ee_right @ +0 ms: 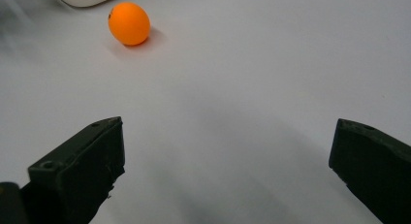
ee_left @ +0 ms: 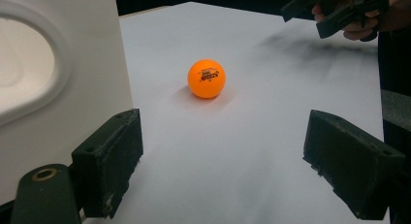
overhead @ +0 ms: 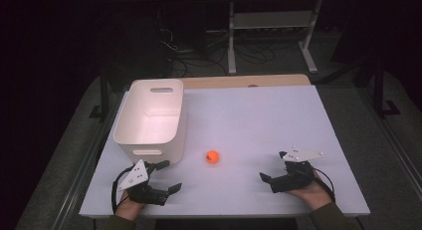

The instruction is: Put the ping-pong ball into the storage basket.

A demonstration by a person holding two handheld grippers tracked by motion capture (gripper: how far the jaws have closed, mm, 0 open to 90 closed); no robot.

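An orange ping-pong ball (overhead: 213, 157) rests on the white table (overhead: 259, 120), just right of a white plastic bin (overhead: 151, 118). My left gripper (overhead: 168, 176) sits near the table's front left corner, open and empty, jaws spread toward the ball (ee_left: 206, 78). At the front right, my right gripper (overhead: 273, 166) is open too, nothing between its jaws. From the right gripper view the ball (ee_right: 129, 23) lies ahead to the upper left. The bin's wall and handle slot (ee_left: 29, 78) stand close beside the left jaw.
The bin is open-topped and looks empty inside. A wooden strip (overhead: 249, 81) runs along the table's far edge. Beyond it are a white metal stand (overhead: 271, 31) and cables on the dark floor. The other hand and gripper (ee_left: 346, 13) appear far off.
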